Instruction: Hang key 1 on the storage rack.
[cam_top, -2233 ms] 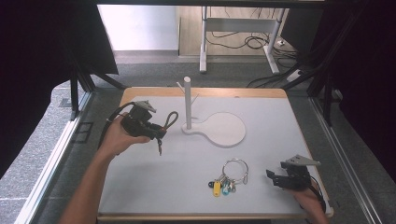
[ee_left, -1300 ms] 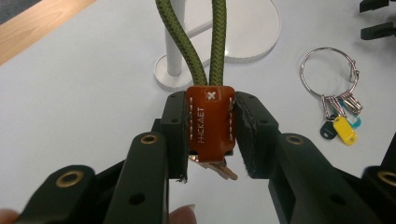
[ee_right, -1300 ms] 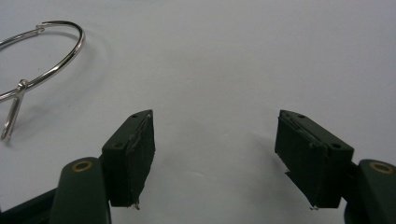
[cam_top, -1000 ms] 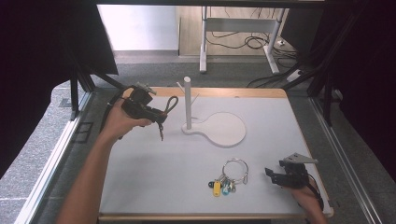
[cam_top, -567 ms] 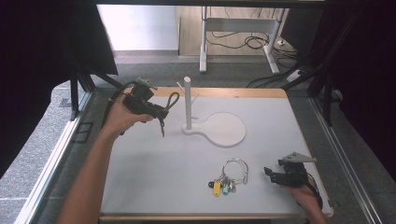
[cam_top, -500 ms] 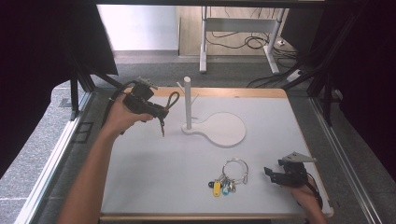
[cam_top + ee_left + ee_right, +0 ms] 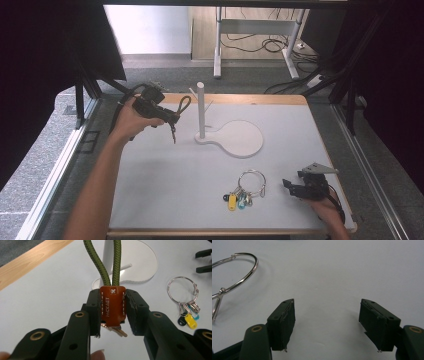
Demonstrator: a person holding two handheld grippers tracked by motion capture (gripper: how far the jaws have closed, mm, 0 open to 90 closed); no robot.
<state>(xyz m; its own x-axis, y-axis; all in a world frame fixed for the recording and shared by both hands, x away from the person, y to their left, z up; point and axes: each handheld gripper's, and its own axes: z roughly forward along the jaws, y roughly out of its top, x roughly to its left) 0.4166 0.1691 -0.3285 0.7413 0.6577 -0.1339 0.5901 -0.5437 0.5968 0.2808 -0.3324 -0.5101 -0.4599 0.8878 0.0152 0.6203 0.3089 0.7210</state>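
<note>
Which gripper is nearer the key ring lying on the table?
Right. The right gripper sits open just beside the key ring; the left gripper holds the green cord keychain up by the stand.

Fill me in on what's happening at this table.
A person's left tool is clamped on the brown leather tab of an olive-green cord-loop keychain, held in the air near the white pegged stand. The right tool rests open on the white tabletop, beside a large silver key ring with coloured tags.
</note>
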